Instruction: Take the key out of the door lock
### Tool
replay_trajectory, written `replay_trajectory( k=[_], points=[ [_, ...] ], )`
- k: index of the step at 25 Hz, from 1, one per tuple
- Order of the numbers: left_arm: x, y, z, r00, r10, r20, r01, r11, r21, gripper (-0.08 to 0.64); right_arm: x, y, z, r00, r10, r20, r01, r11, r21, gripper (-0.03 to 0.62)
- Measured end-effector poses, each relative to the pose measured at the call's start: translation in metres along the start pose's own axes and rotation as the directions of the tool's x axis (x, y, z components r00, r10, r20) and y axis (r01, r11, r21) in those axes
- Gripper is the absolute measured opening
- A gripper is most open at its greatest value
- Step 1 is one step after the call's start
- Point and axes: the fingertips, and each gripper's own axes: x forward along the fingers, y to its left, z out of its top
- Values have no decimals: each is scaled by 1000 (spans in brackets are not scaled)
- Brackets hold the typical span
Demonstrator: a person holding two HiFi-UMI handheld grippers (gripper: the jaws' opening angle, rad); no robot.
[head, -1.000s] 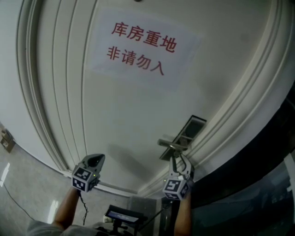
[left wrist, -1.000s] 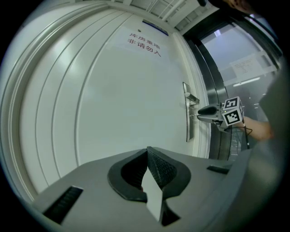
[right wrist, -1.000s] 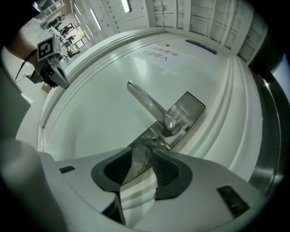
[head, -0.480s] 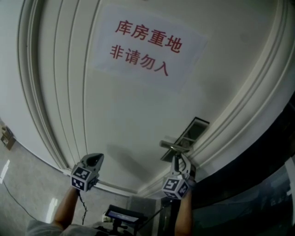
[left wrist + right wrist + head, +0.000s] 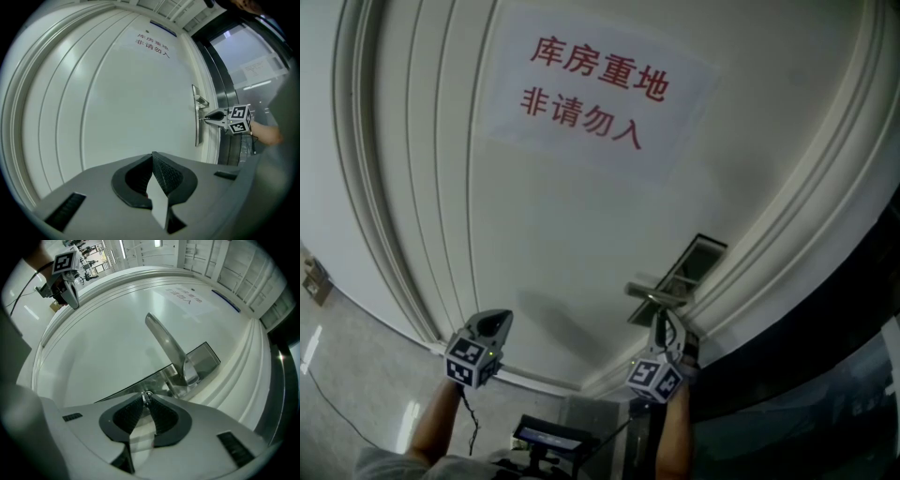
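The small metal key point(image 5: 146, 395) sticks out of the steel lock plate point(image 5: 201, 359) just below the lever handle point(image 5: 164, 343) of the white door. My right gripper point(image 5: 146, 398) points level at the lock. Its jaws have just been closing, and their dark pads now pinch the key's head between the tips. In the head view this gripper point(image 5: 661, 319) sits right under the handle point(image 5: 652, 292), which hides the key. My left gripper point(image 5: 492, 323) hangs to the left, well apart from the door hardware, shut with nothing in it point(image 5: 152, 155).
A paper sign with red characters point(image 5: 595, 84) is stuck high on the door panel. Raised mouldings frame the panel on both sides. A dark glass partition point(image 5: 825, 375) stands right of the door frame. A cable point(image 5: 337, 412) trails over the pale floor at the lower left.
The right gripper's jaws have drawn together onto the key, and its marker cube has rolled slightly. The left gripper has stayed where it was.
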Motion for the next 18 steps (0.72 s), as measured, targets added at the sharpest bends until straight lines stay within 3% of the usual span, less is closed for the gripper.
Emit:
replay_trajectory(
  k=[5, 18],
  points=[
    [-3, 2, -1, 1000, 5, 0, -5, 1000, -3, 8, 0, 0, 0, 1000, -16, -11, 15, 999, -52, 60],
    [-7, 6, -1, 1000, 9, 4, -9, 1000, -15, 8, 0, 0, -1, 1000, -21, -21, 20, 998, -53, 60]
  ],
)
